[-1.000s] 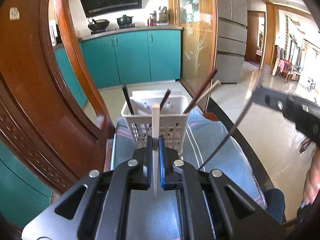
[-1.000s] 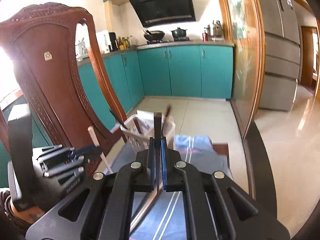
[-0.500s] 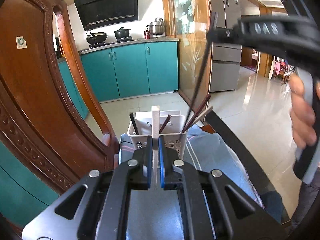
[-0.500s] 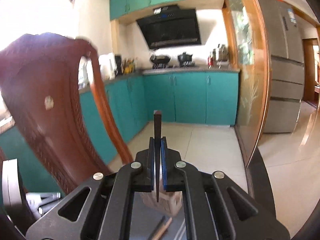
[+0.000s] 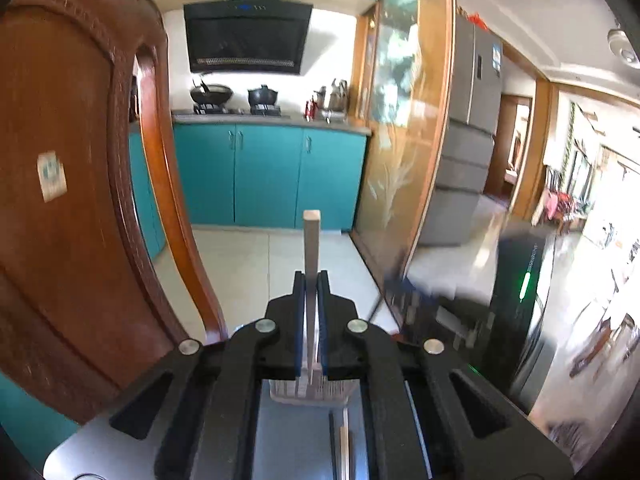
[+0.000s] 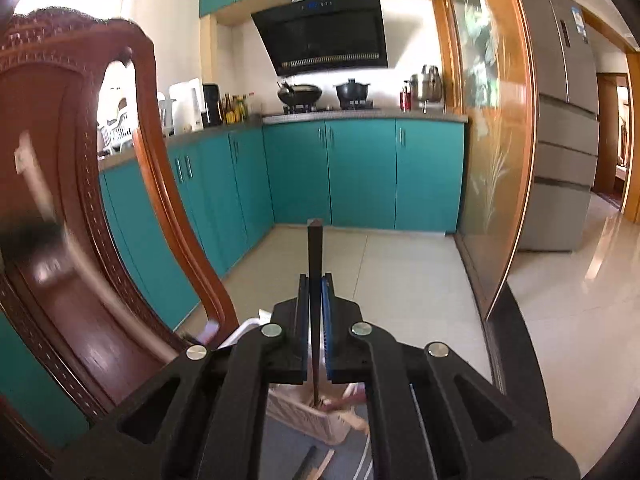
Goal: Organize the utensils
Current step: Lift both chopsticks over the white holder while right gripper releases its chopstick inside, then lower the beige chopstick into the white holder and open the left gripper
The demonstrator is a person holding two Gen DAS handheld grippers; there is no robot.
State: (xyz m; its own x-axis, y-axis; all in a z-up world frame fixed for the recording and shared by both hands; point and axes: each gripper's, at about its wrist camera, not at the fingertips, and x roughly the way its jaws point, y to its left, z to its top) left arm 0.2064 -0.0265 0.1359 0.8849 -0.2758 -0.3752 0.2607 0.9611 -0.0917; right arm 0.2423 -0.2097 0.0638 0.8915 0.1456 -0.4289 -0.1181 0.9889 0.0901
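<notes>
left gripper (image 5: pixel 311 280) pinching pale chopstick (image 5: pixel 311 240) upright | right gripper (image 6: pixel 315 284) pinching dark chopstick (image 6: pixel 314 248) | white basket (image 6: pixel 296 412) below, apparently on the chair seat | sticks light, stiff, slippery; hold mid-shaft

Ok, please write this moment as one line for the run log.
left gripper: shut on pale chopstick | right gripper: shut on dark chopstick | white basket: below both

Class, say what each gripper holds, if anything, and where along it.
The left gripper clamps a pale chopstick and the right gripper a dark chopstick, each partway along, ends sticking out both sides.
</notes>
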